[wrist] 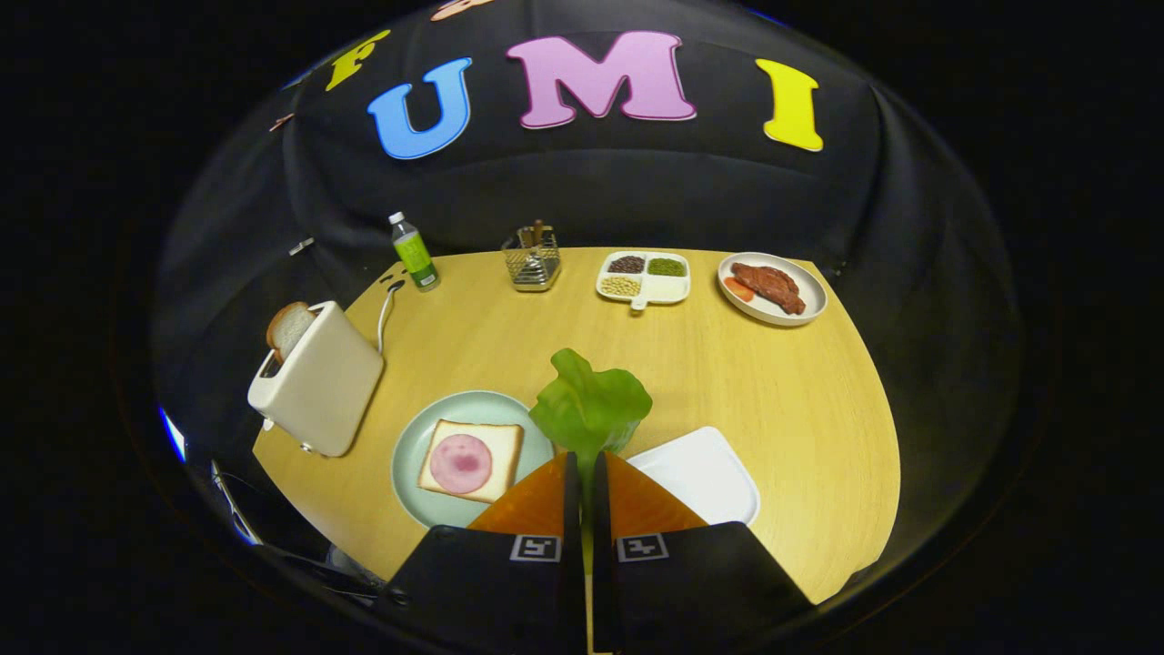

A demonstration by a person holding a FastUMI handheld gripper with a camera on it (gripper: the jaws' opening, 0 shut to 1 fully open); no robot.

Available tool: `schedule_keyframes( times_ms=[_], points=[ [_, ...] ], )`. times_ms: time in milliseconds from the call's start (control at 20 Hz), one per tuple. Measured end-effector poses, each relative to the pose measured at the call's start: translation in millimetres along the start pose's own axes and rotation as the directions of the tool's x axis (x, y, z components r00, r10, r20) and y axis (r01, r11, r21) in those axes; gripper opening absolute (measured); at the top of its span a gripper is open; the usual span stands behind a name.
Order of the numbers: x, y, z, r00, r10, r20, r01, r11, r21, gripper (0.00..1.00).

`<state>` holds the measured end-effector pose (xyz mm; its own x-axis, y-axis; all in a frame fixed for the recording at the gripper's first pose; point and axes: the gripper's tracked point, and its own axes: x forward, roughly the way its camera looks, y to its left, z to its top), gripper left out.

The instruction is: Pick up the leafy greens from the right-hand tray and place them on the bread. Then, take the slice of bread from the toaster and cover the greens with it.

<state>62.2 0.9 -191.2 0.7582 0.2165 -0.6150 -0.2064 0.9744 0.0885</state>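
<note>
The claw [587,473] is clenched on the thin stem of the soft green lettuce leaf [591,405], which stands up just ahead of the fingers, in the air between the round pale green plate [414,437] and the empty white rectangular tray [709,473]. The square bread slice with a pink ham round [470,460] lies on that plate beside the fingers. Because the grip is only on the stem, I think the floppy leaf could slip, or land half off the bread if released too early.
</note>
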Motion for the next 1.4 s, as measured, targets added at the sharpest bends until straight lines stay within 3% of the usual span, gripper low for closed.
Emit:
schedule_keyframes(
  times_ms=[450,700,1000,1250,1300,1400],
  points=[
    [25.2,100.6,0.3,0.996,0.083,-0.027,-0.086,0.987,-0.137,0.08],
    [50.1,117.3,-21.8,0.995,0.062,-0.074,-0.076,0.976,-0.204,0.1],
    [61.7,128.1,-33.3,0.995,0.047,-0.092,-0.064,0.978,-0.196,0.1],
    [75.0,126.6,-37.5,0.994,0.003,-0.105,-0.022,0.983,-0.181,0.21],
    [77.3,126.3,-36.2,0.995,-0.002,-0.104,-0.017,0.984,-0.176,0.33],
    [82.7,125.7,-37.3,0.994,-0.011,-0.105,-0.006,0.987,-0.16,0.41]
  ],
)
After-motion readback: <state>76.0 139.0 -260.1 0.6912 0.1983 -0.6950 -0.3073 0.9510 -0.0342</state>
